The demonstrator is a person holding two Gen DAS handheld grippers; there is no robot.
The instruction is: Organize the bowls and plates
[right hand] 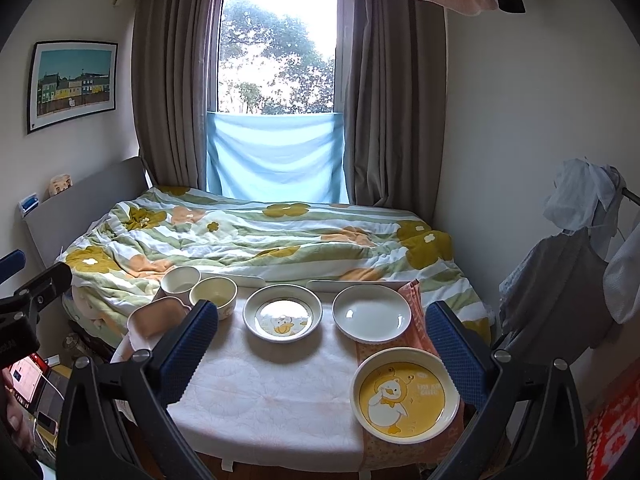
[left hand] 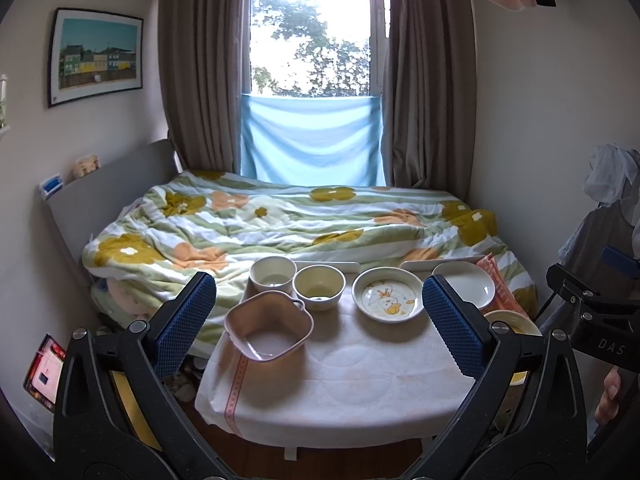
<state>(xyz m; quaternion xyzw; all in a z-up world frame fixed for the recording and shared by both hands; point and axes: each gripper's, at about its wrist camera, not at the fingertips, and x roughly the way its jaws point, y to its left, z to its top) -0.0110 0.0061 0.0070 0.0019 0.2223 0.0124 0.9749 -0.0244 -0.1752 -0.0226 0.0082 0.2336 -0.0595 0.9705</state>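
Left gripper (left hand: 318,322): jaws wide, holding nothing, hovering above near edge of surface, in line with duck plate.
Right gripper (right hand: 320,346): jaws wide, nothing between them, above near edge of surface.
Surface (right hand: 264,396): small, draped in pale quilted cloth, foot of the bed.
Landmark, cream round plate with small duck print (right hand: 283,313): far middle of surface, flat.
Plain white round plate (right hand: 371,312): just beside duck plate, on its right, apart.
Yellow round plate with big duck picture (right hand: 406,394): near-right of duck plate, on orange patterned cloth (right hand: 418,312), well apart from it.
Pale yellow round bowl (left hand: 319,287): just left of duck plate, upright.
Cream round cup-shaped bowl (left hand: 272,274): left of duck plate beyond yellow bowl, touching or nearly so, cannot tell.
Pink squarish bowl with small handle (left hand: 268,330): near-left of duck plate, at left edge of surface, just beside yellow bowl.
Bed with floral green-and-mustard quilt (left hand: 280,220): behind duck plate.
Window with brown curtains (right hand: 276,52): far behind duck plate.
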